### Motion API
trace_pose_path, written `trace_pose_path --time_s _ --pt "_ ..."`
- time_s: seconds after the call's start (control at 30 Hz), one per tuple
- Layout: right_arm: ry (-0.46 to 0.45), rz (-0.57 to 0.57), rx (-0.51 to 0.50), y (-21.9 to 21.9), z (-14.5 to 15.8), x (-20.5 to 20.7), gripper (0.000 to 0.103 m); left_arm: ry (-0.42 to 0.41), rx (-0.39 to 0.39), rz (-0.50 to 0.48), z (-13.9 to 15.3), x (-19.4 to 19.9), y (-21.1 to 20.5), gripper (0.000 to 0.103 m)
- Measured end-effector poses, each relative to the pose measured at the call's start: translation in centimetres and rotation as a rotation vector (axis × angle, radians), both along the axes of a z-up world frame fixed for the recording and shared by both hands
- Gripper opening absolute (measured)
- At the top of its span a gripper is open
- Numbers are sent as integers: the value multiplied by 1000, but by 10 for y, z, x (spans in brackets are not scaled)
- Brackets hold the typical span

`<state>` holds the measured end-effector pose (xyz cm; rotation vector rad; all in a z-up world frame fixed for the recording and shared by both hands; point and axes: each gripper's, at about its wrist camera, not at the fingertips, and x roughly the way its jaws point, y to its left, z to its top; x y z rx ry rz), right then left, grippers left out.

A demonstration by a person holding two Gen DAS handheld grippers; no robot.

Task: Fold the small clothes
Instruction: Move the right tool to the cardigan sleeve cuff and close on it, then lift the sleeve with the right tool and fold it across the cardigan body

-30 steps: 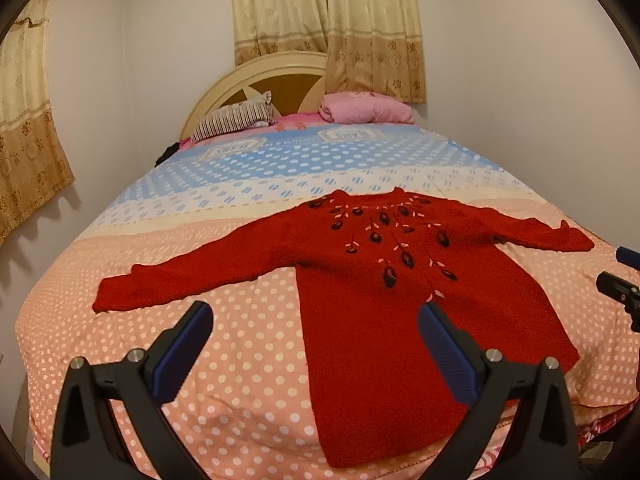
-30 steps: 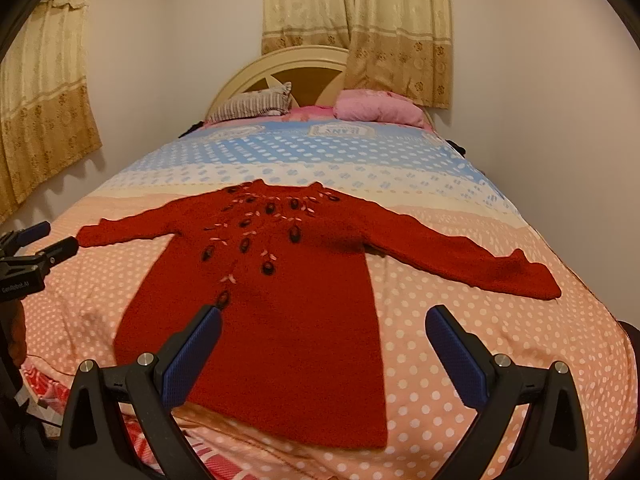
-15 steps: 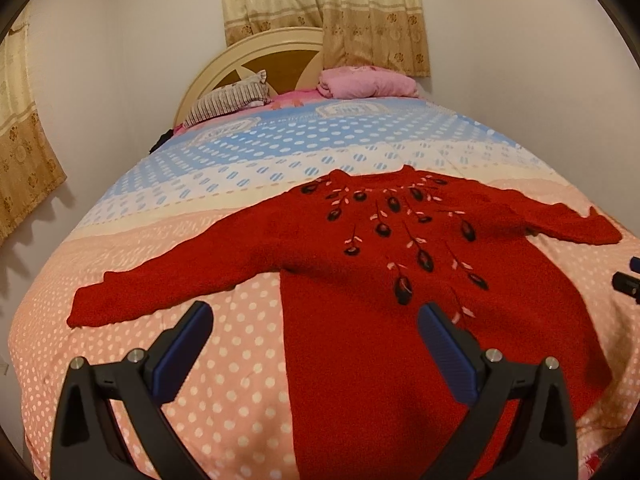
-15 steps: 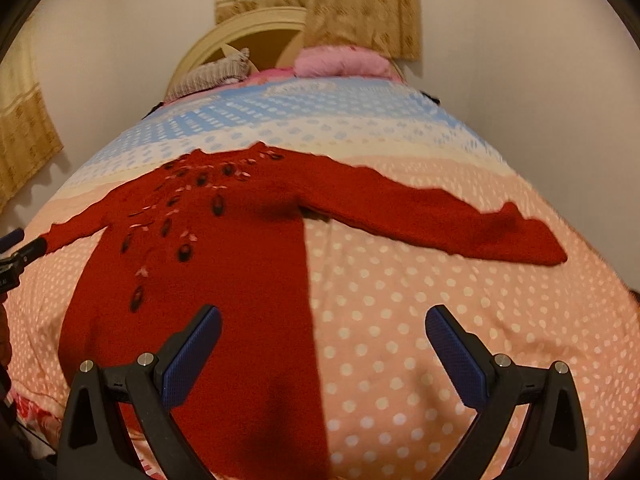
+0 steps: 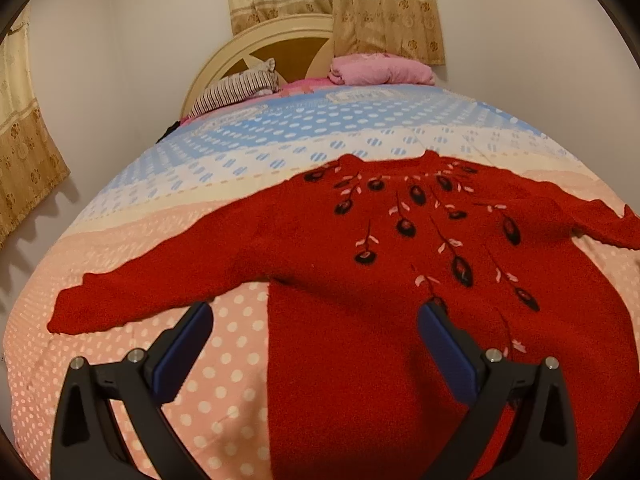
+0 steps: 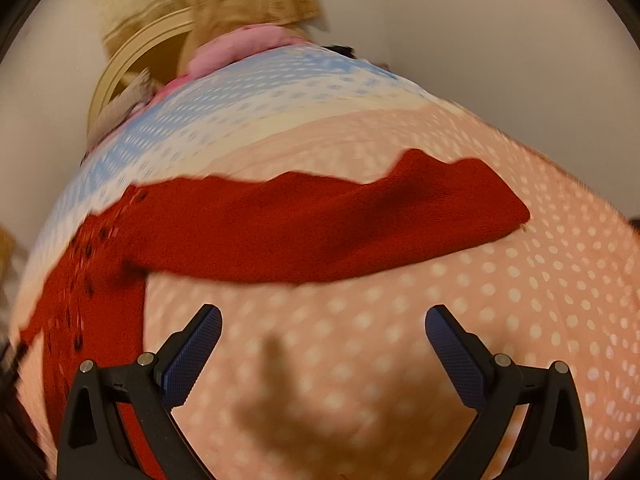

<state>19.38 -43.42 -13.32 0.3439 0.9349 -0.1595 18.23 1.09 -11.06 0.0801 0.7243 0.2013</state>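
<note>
A red knitted sweater with dark embroidered flowers lies flat and face up on the bed, both sleeves spread out. My left gripper hovers open over the sweater's left armpit and side edge, holding nothing. The left sleeve stretches away to the left. In the blurred right wrist view, the right sleeve lies across the frame just beyond my right gripper, which is open and empty above the bare spread. The sweater's body shows at the left there.
The bed is covered by a polka-dot spread, peach near me and blue farther away. A striped pillow and a folded pink blanket sit by the cream headboard. Curtains hang behind; walls close in on both sides.
Both grippers moved forward and lower toward the sweater. The right one swung right, over the right sleeve, and its view is now motion-blurred. Both stayed open.
</note>
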Motion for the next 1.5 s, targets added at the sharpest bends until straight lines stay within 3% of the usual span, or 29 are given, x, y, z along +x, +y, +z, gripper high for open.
trace_pose_path --time_s 0.23,0.3,0.43,0.6,0.7,0.97,1.03,1.1,1.13,1.5 --pt "-31 -128 154 -56 -15 17 100 37 5 3 -17 10 0 103" --pt "-32 -148 187 -63 -20 20 88 45 4 6 -19 13 2 103" --pt "-70 -189 247 -81 -23 25 80 53 8 3 -24 17 2 103" --pt "-74 -220 250 -94 -26 24 47 70 -5 6 -31 20 6 103" --pt "-81 -222 264 -101 -28 20 38 78 -22 1 -34 21 8 103" --pt "-114 -223 331 -109 -31 6 40 85 -39 -13 -38 22 8 103" --pt "-121 -226 353 -111 -29 4 47 81 -43 -12 -37 21 9 103" --pt "-130 -231 355 -112 -25 3 64 76 -49 -7 -36 19 11 103" --pt "-132 -235 349 -113 -24 2 65 74 -53 -4 -35 18 13 103" --pt "-110 -345 344 -140 -33 17 62 55 -86 17 -29 12 21 103"
